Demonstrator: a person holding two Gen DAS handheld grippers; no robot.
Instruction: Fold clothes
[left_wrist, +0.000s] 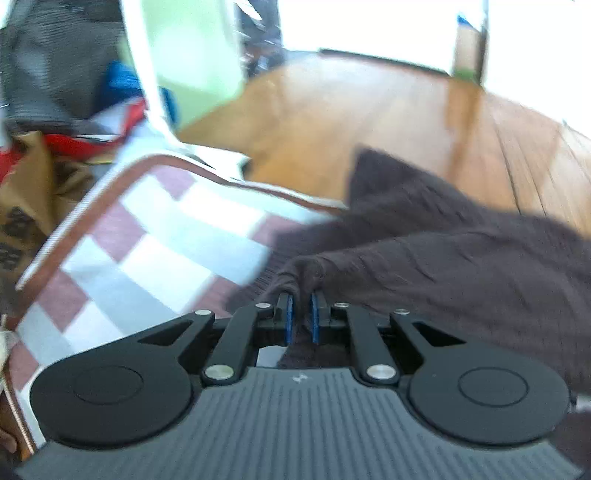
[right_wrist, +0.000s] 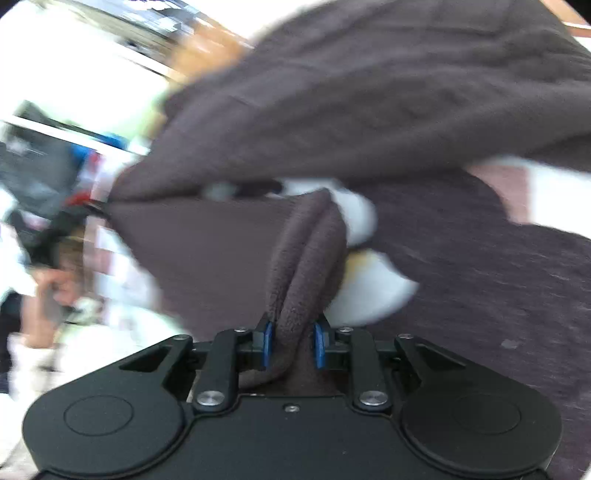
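Wooden flooring (left_wrist: 369, 110) is seen beyond a surface covered by a checked cloth (left_wrist: 155, 236) of white, grey and dull red squares with a brown border, and clutter is heaped at its far left edge. Across the right part of that cloth a dark brown knitted garment (left_wrist: 461, 258) is spread, part of it lying on the cloth and part raised off it.

A small bunch of the garment's edge is pinched by the left gripper (left_wrist: 300, 314), whose blue pads are pressed almost together with only a thin wad of knit between them. A thicker rolled fold of the same garment (right_wrist: 369, 110) is clamped by the right gripper (right_wrist: 293, 345), so its pads are kept further apart by the bulk of the fabric. The cloth is probably gripped at two separate points so that one edge can be raised and carried over the rest for a fold; this is judged, not seen.

Both tools are tilted downward toward the surface. In the right wrist view the garment is drawn up and stretched away to the left, where the other held point appears to lie, though blur hides it. Both views are smeared, so finer detail cannot be told.
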